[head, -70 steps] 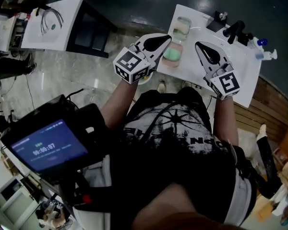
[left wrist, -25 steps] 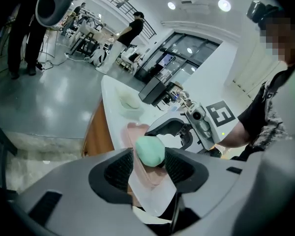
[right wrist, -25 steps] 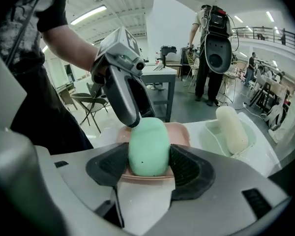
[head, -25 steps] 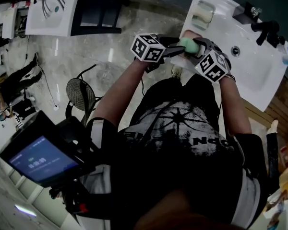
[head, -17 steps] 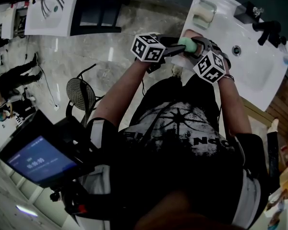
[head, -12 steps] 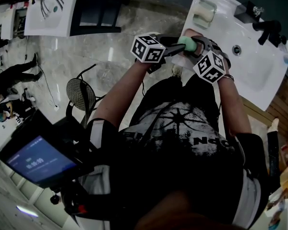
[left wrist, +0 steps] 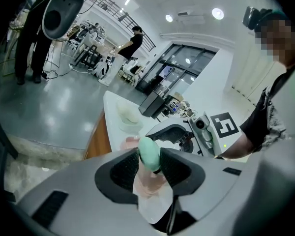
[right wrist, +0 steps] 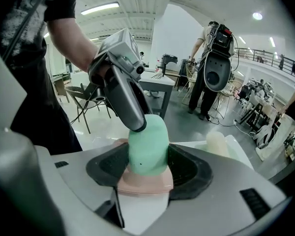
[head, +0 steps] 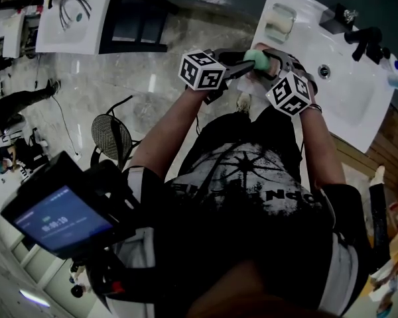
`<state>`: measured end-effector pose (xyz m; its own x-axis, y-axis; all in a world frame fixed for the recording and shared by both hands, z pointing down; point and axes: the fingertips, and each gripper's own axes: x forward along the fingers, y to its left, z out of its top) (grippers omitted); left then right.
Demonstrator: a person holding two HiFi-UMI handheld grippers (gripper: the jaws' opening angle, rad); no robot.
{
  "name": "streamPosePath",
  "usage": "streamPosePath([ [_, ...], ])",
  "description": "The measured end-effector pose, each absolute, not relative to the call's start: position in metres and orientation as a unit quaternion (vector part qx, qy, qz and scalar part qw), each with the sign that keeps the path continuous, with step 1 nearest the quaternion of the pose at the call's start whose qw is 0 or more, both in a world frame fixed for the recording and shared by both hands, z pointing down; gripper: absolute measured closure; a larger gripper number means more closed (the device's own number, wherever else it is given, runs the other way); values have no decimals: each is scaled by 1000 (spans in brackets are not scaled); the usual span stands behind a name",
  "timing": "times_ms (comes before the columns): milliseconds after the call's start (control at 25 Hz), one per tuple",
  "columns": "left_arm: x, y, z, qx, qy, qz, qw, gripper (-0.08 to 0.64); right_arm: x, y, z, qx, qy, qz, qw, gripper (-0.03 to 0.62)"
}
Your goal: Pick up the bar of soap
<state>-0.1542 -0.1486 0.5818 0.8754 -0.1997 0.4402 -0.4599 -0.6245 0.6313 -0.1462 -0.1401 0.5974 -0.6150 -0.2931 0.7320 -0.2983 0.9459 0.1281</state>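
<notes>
The bar of soap [head: 255,59] is mint green and stands on edge just above its pink dish [right wrist: 145,183] at the near corner of the white washbasin. My right gripper [head: 266,58] comes in from the right and is shut on the bar's flat sides [right wrist: 147,144]. My left gripper [head: 245,63] reaches in from the left. Its jaws are closing, and the bar's narrow edge [left wrist: 149,151] fills the gap between its pads [left wrist: 124,167]. In the right gripper view, one left finger [right wrist: 124,98] lies against the bar's top.
The white washbasin [head: 348,108] has a black tap [head: 360,40] and a drain [head: 324,71]. A second dish with a pale soap [head: 279,20] sits at its far corner. A mesh chair [head: 111,135] stands on the floor to the left. A person wearing a backpack rig [right wrist: 214,65] stands behind.
In the oldest frame the soap lay flat in its dish with both grippers open and apart above it. Over the last second both grippers stay at the upright soap, barely moving.
</notes>
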Motion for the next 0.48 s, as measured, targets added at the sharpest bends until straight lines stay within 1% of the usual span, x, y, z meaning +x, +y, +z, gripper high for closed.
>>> streamPosePath([
  [240, -154, -163, 559, 901, -194, 146, 358, 417, -146, -156, 575, 184, -897, -29, 401, 331],
  [480, -153, -161, 505, 922, -206, 109, 308, 419, -144, -156, 522, 211, -893, -80, 390, 331],
])
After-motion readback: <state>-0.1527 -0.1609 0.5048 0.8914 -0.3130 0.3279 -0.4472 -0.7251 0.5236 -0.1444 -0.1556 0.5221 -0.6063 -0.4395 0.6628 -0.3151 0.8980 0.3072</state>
